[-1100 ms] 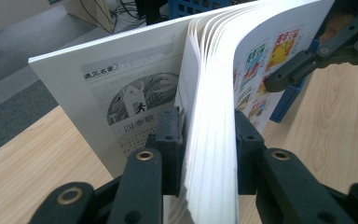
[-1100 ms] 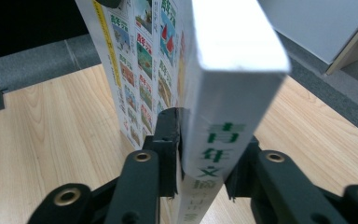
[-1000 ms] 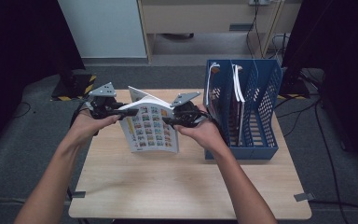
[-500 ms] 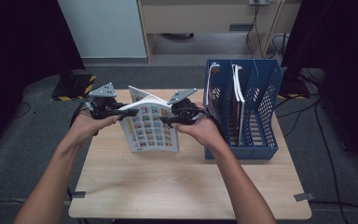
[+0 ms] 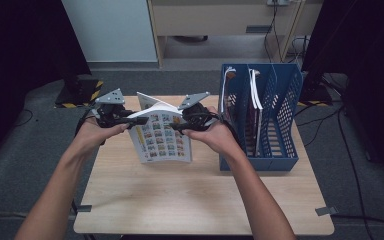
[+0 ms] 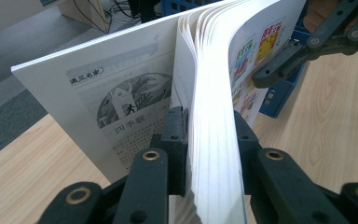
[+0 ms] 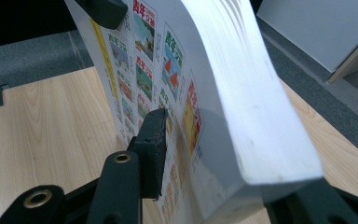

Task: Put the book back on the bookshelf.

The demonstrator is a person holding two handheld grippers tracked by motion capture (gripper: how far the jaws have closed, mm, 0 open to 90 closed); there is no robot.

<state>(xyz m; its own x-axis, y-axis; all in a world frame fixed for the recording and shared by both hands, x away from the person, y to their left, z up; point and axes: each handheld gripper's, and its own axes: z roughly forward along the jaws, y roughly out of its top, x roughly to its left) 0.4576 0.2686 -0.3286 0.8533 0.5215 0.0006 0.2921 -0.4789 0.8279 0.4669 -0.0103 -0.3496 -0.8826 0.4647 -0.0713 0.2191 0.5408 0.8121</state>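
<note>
A thick paperback book [image 5: 162, 137] with a cover of small colour pictures stands upright over the wooden table [image 5: 205, 200], its front cover fanned away. My left gripper [image 5: 142, 120] is shut on the block of pages at the book's left edge; in the left gripper view the pads [image 6: 175, 140] press the pages [image 6: 214, 140] from both sides. My right gripper [image 5: 175, 127] straddles the right edge. Its jaws have just been opening, with the book [image 7: 242, 93] between them. The near pad [image 7: 154, 140] stands a little off the cover, and the other jaw is hidden behind the pages.
A blue mesh file rack [image 5: 280, 125] stands at the table's right, close to my right hand, with thin books and folders upright in its left slots. Behind the table are a grey floor, cables and a pale cabinet [image 5: 110, 30].
</note>
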